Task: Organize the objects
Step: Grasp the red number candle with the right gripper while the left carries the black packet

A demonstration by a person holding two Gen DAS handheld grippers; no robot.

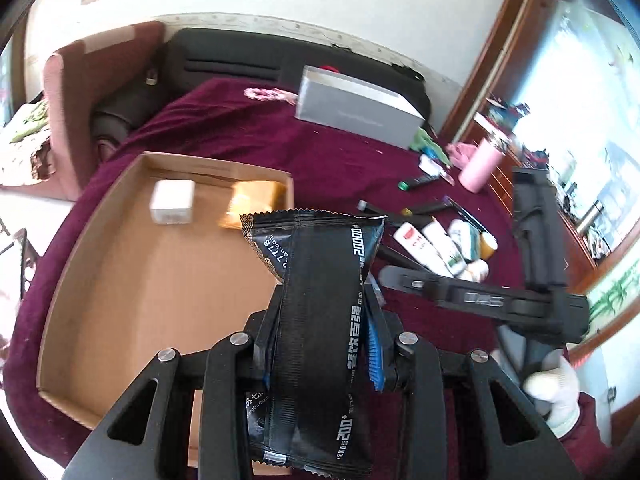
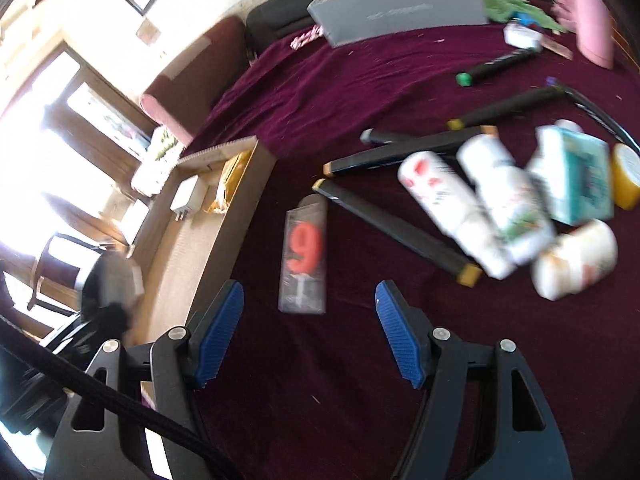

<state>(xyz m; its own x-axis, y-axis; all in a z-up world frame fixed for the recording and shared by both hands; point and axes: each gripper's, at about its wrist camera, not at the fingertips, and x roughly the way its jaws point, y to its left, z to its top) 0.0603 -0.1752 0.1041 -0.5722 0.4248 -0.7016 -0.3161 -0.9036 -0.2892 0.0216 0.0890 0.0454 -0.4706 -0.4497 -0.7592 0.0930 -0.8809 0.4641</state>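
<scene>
2 items lie at the cardboard tray's (image 1: 100,248) far wall, its floor otherwise bare; left gripper (image 1: 320,320) clamps a black crinkled packet (image 1: 320,280), right gripper (image 2: 310,308) gapes.

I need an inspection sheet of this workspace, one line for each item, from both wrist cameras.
Surface: maroon cloth covers the table.
Job's things: cardboard tray holds a white charger and a yellow packet; black sachet is in the left gripper.
Clutter: white tubes, black sticks, number-nine candle, grey box, pink bottle.
Grippers: left jaws shut on the sachet; right gripper open, empty.
Cables: black cable.
Surroundings: armchair, window.
</scene>
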